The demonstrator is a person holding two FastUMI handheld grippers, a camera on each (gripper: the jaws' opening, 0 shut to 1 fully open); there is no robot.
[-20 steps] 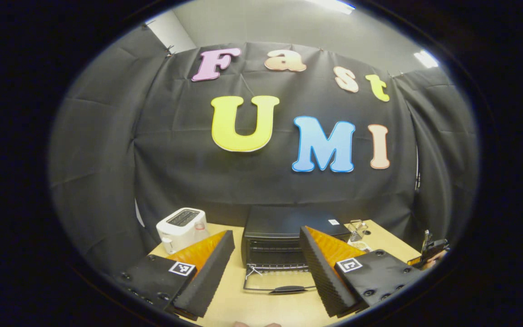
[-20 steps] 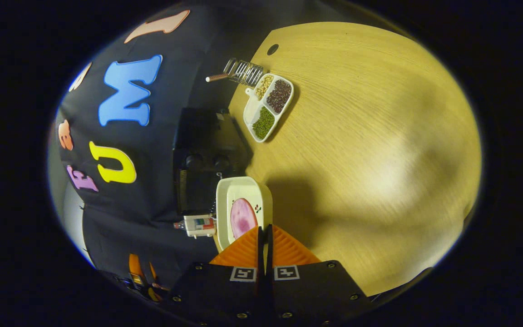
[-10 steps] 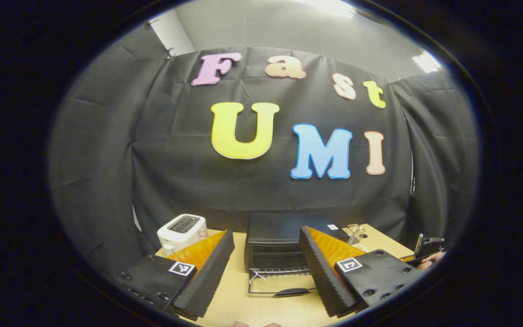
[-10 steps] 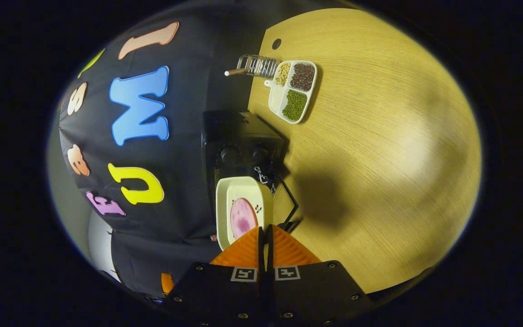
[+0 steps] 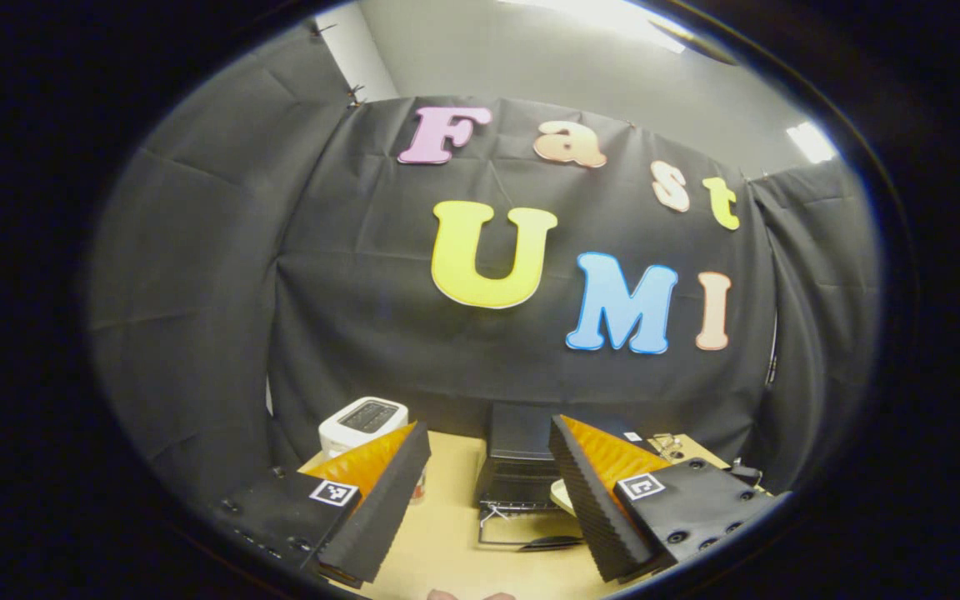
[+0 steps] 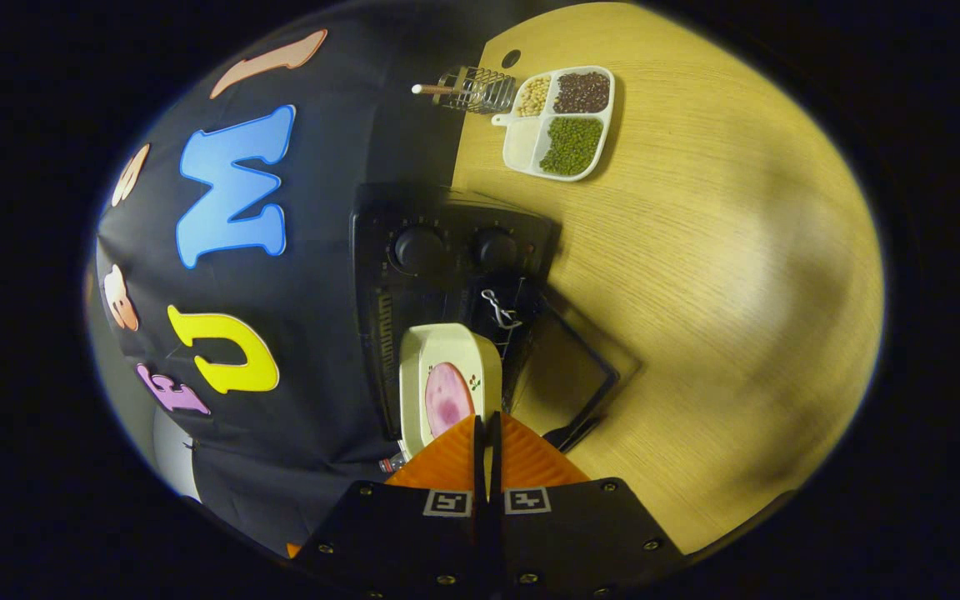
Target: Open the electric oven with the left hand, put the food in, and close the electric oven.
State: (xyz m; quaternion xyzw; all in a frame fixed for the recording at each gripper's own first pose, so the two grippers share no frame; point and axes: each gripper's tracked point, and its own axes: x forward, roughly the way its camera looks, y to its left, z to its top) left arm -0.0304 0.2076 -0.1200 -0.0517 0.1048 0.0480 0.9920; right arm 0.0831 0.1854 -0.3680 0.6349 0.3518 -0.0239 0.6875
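Pinching the near rim of a white dish, the right gripper has its fingers pressed almost together, with a pink slice of food lying in the dish just beyond its tips. Ahead of the dish stands the black electric oven, its glass door dropped open onto the wooden table. The left gripper hangs with its fingers spread wide and nothing between them; past its tips sits the oven, and a white toaster stands off to its left.
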